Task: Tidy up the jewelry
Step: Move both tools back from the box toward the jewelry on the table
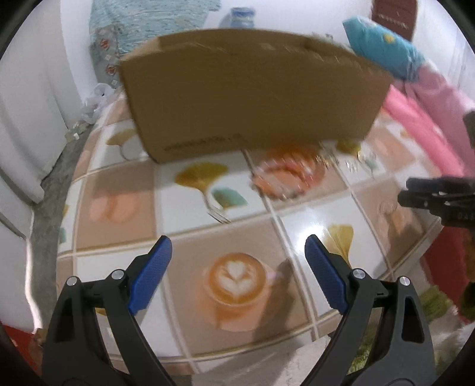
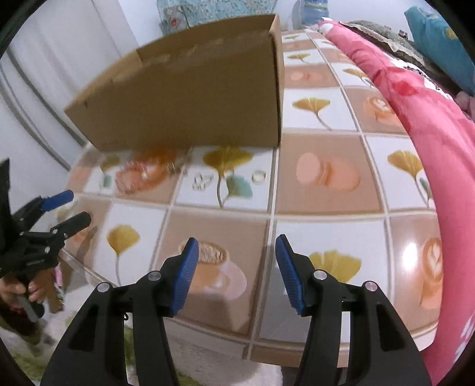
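A brown cardboard box [image 1: 252, 92] stands on the patterned table; it also shows in the right wrist view [image 2: 190, 98]. In front of it lie jewelry pieces: a beaded bracelet [image 1: 285, 175], also seen in the right wrist view [image 2: 139, 175], small silver pieces [image 2: 203, 181] and a ring [image 2: 258, 176]. My left gripper [image 1: 239, 252] is open and empty, above the table's near part. My right gripper [image 2: 236, 252] is open and empty, near the table's front edge. Each gripper shows at the other view's edge: the right one [image 1: 427, 193], the left one [image 2: 59, 207].
A pink blanket [image 2: 430, 142] lies along the table's right side, with a teal cushion [image 1: 386, 44] behind it. A white wall [image 1: 35, 104] runs along the left. Teal fabric [image 1: 142, 26] and a bottle [image 1: 237, 14] stand behind the box.
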### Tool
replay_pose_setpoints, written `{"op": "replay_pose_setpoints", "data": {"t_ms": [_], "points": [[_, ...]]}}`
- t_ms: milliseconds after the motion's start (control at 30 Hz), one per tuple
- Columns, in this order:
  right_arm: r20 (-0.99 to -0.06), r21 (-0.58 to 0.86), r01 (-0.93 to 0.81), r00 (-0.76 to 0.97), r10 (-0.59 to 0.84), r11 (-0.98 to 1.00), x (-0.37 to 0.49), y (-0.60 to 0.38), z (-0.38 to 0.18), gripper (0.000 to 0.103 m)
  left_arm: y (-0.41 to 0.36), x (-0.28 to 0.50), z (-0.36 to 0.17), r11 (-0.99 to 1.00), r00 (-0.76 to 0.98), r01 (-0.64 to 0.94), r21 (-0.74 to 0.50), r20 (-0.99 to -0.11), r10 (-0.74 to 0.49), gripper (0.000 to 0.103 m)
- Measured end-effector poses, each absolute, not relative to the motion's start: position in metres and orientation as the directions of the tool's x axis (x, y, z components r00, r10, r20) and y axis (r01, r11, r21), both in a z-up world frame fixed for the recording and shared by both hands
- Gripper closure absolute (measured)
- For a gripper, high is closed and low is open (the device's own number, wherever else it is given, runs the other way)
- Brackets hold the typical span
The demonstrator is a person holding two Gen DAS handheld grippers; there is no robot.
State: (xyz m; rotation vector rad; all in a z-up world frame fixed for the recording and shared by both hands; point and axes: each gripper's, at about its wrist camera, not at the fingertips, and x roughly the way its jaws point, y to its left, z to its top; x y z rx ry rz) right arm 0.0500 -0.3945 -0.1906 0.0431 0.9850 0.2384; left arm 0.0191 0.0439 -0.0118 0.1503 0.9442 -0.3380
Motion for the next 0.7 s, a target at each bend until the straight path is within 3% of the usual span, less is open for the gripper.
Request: {"op": "replay_pose_setpoints", "data": {"t_ms": [133,267,533,700], "points": [[-0.805,-0.002,-0.191,0.583,0.112,0.982,0.046,-0.375,-0.197,0.049,0.026,0.014,-0.028,0.932,0.537,0.361,0.039,-0.825,-0.173,0.016],[-0.786,-0.028,-0.199,0.610,0.102,0.980,0.042,-0.366,-0.201,0.035,0.024,0.013,-0.033,0.941,0.556,0.334,0.047,-0.816,-0.157,0.009],[-0.785,-0.019,-0.191,0.611,0.104,0.981,0.041,-0.362,-0.209,0.007,0.025,0.011,-0.036,0.942,0.573,0.330,0.055,-0.805,-0.154,0.007],[-0.786,-0.007,-0.187,0.608,0.110,0.982,0.042,-0.363,-0.209,0.006,0.025,0.009,-0.035,0.946,0.576,0.319,0.052,-0.804,-0.150,0.007]]}}
